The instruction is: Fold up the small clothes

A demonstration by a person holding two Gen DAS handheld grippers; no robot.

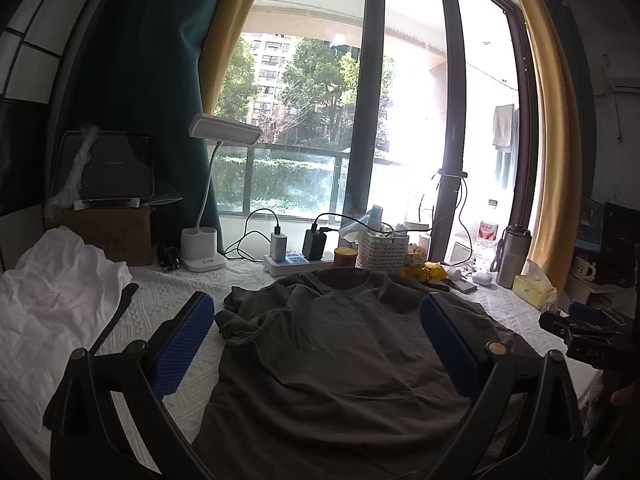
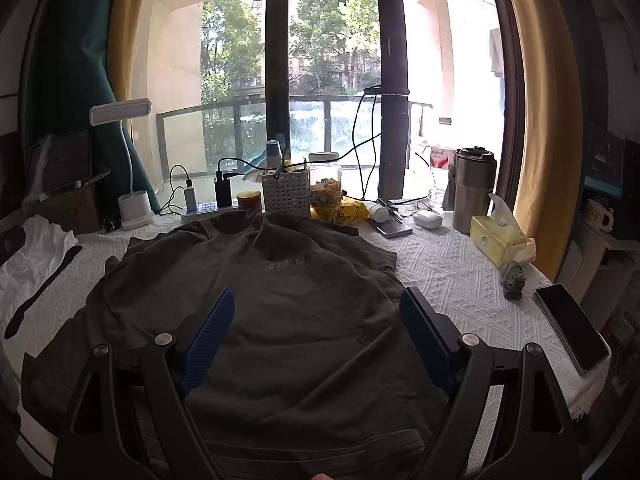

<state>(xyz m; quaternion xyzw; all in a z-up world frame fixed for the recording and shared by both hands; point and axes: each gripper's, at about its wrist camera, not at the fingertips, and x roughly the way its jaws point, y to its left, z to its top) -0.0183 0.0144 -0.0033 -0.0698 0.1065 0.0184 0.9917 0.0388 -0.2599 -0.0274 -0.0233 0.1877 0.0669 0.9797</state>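
Note:
A dark olive-grey T-shirt [image 1: 340, 344] [image 2: 256, 296] lies spread on the white textured tablecloth [image 2: 448, 280], collar toward the window. Its left sleeve is bunched in the left wrist view. My left gripper [image 1: 320, 320] hovers open above the shirt's chest, blue pads wide apart and empty. My right gripper [image 2: 318, 312] is open too, over the shirt's lower middle, holding nothing. The right gripper's body [image 1: 580, 332] shows at the right edge of the left wrist view. A crumpled white garment [image 1: 52, 304] [image 2: 32, 256] lies at the table's left end.
Along the window edge stand a desk lamp [image 1: 204, 248], power strip with chargers [image 1: 296, 256], white basket [image 2: 286, 192], jar [image 2: 326, 188], steel tumbler [image 2: 472, 188], tissue pack [image 2: 500, 236]. A small figurine [image 2: 514, 280] and a phone [image 2: 572, 328] lie at the right.

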